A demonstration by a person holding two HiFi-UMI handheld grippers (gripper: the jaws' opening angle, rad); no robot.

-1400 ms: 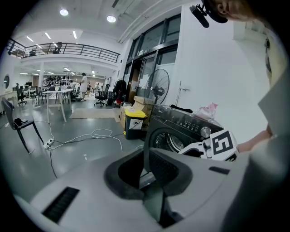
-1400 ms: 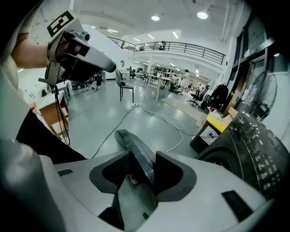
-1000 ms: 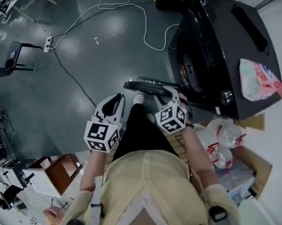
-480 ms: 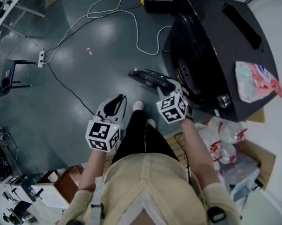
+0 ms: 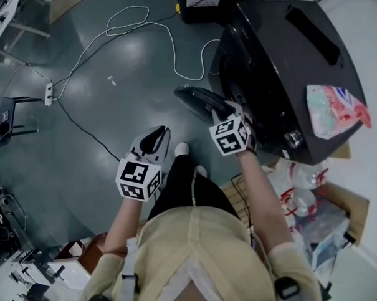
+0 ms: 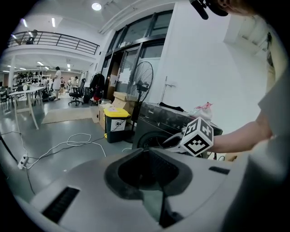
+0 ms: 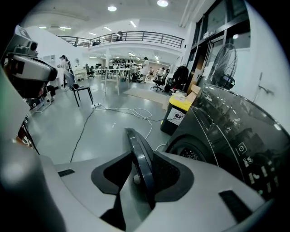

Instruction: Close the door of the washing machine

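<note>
The half-open door's (image 7: 140, 167) rim is being closed on by the right gripper's (image 5: 231, 112) jaws beside the washing machine (image 5: 285, 70). The left gripper's (image 5: 153, 138) jaws are being held apart, empty, above the floor (image 5: 109, 118).

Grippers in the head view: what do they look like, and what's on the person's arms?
Both the left gripper and right gripper have pale grey shells with black-lined jaw recesses, each carrying a white cube with black square markers. Forearms are bare below a pale yellow top. The right jaws are closing around the washing machine door edge.
</note>
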